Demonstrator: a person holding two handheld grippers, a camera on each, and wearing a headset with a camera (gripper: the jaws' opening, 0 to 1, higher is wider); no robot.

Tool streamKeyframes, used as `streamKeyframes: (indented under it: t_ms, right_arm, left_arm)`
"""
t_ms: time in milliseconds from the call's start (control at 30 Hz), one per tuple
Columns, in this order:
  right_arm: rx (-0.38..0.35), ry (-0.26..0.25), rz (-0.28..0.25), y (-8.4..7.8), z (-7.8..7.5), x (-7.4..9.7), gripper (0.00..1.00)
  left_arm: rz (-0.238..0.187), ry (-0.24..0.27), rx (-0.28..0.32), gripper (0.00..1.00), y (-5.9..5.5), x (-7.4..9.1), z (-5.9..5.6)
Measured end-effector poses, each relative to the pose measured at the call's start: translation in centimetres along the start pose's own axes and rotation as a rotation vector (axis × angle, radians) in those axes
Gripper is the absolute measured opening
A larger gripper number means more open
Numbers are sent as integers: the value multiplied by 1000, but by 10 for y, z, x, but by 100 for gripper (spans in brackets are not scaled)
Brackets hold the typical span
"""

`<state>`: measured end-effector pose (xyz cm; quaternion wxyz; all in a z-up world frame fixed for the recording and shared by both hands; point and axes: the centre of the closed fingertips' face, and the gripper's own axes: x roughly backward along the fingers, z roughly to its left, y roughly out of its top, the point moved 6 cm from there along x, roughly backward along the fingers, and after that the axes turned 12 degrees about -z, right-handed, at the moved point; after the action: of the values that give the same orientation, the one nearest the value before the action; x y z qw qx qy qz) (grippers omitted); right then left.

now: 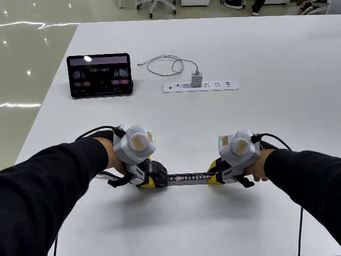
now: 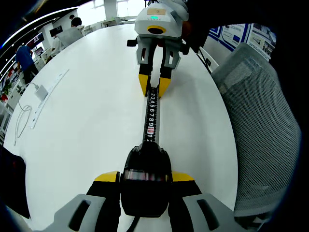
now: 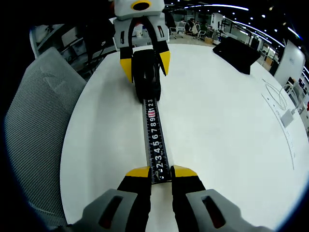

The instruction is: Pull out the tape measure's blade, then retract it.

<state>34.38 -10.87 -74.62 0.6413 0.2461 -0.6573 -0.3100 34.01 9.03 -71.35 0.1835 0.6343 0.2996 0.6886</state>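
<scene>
The tape measure [image 2: 146, 181] was black and chunky. Its case sat between the jaws of the left gripper [image 2: 146, 175], low over the white table [image 1: 213, 48]. The pale blade [image 3: 154, 140], with black and red numbers, was pulled out a short way, straight and flat. Its tip sat in the right gripper [image 3: 161, 173].

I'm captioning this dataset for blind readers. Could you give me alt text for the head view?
A tape measure's blade is stretched between two hand-held tools over a white table: the left tool grips the black case, and the right tool pinches the blade's tip. A tablet and power strip lie beyond.
</scene>
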Motion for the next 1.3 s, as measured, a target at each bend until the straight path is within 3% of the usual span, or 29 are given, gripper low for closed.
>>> streamKeyframes:
  t_ms: [1300]
  right_arm:
    - [-24,-11,31,-19,-5,23,11]
  left_arm:
    - [-4,7,1,34,0,0,-3]
